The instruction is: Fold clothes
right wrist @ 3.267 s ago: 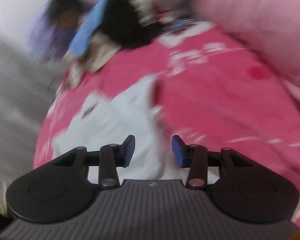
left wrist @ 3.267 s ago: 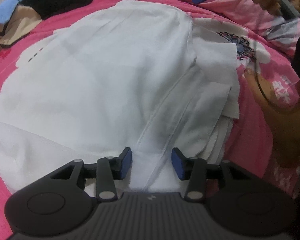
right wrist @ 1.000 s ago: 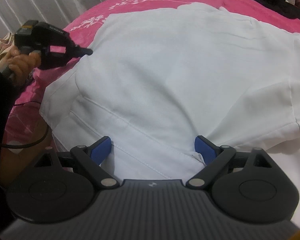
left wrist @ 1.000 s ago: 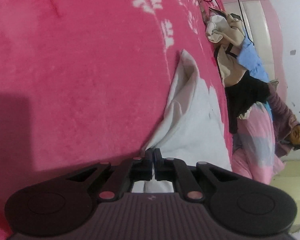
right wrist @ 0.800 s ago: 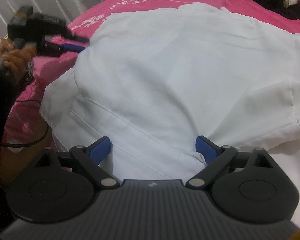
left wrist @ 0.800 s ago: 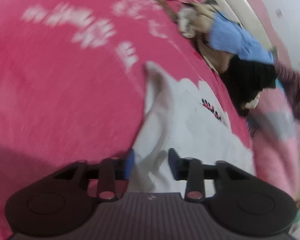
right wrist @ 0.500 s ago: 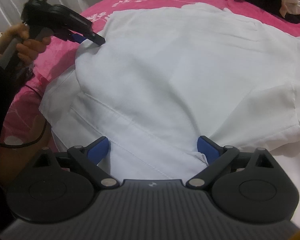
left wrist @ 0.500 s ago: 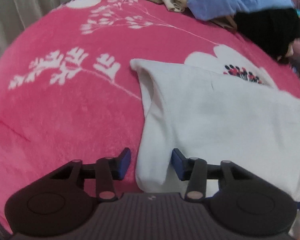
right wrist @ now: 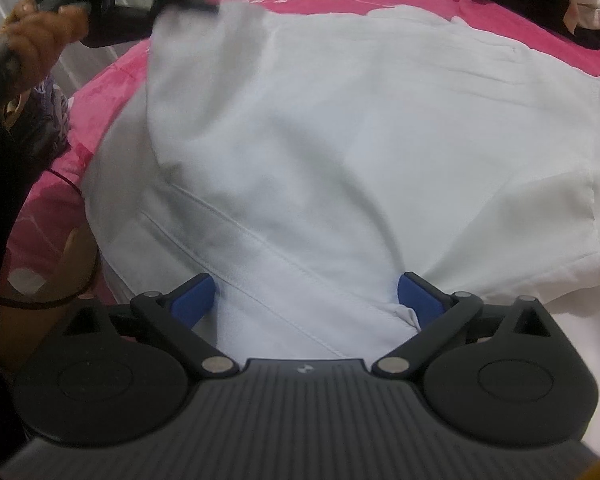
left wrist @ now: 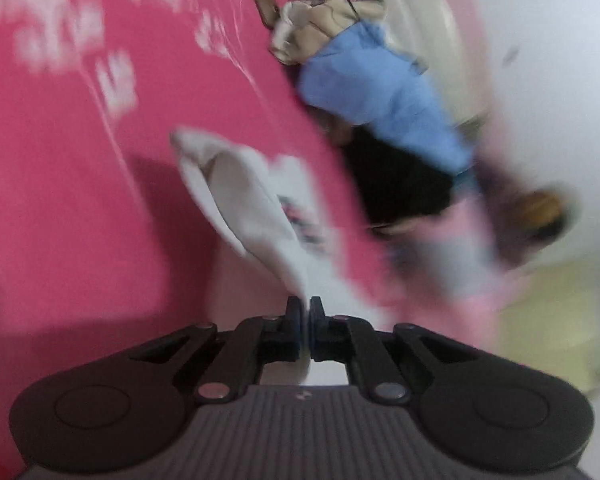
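Now left gripper [left wrist: 305, 312] pinches white garment [right wrist: 360, 152] edge, lifted off pink blanket [left wrist: 60, 184]; right gripper [right wrist: 306, 300] has just been opening, jaws wide over the cloth.

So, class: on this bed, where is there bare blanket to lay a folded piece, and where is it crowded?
Free: the pink blanket left of the lifted white garment corner, up to the white flower print. Crowded: the far edge, with the clothes pile of beige, blue and black. The garment covers the blanket's middle.
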Demonstrator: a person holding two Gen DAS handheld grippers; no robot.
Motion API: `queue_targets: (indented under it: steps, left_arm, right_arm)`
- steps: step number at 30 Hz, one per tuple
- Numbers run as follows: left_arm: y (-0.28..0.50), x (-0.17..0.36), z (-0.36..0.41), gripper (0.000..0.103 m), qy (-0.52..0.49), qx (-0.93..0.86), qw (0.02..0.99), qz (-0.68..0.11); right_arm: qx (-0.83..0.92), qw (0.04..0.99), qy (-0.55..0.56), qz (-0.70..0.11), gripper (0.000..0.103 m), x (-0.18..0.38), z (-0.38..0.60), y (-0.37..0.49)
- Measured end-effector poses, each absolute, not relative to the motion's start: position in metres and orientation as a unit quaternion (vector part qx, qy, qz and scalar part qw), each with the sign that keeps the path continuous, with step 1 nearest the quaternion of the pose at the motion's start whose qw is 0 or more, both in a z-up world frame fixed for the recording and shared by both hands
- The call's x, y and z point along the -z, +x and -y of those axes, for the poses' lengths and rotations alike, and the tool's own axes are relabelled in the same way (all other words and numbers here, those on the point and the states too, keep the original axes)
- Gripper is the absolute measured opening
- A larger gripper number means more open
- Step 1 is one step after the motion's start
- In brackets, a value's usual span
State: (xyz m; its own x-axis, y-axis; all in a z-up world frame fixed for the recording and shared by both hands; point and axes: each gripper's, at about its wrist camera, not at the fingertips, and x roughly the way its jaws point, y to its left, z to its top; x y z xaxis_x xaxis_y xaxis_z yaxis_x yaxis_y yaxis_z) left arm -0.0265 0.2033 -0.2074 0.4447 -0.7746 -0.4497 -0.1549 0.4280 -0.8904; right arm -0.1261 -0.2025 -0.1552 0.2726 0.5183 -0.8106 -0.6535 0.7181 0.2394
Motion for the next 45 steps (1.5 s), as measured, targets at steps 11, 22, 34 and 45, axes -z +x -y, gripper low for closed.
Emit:
queue_targets:
  steps: [11, 22, 34, 45]
  left_arm:
    - [-0.038, 0.238, -0.255, 0.028, -0.444, 0.085, 0.729, -0.514]
    - [-0.076, 0.195, -0.219, 0.047, -0.190, 0.214, 0.773, -0.566]
    - [-0.128, 0.213, -0.179, 0.009, -0.020, 0.227, 0.724, -0.651]
    - [-0.111, 0.174, -0.217, 0.026, -0.116, 0.148, 0.791, -0.583]
  right_arm:
    - [-0.370, 0.795, -0.071, -0.475, 0.100, 0.157, 0.202, -0.128]
    - [-0.369, 0.795, -0.067, -0.476, 0.102, 0.158, 0.200, -0.127]
    - [-0.369, 0.798, -0.061, -0.472, 0.102, 0.158, 0.204, -0.129]
    - [-0.467, 0.784, -0.112, -0.394, 0.100, 0.084, 0.155, -0.110]
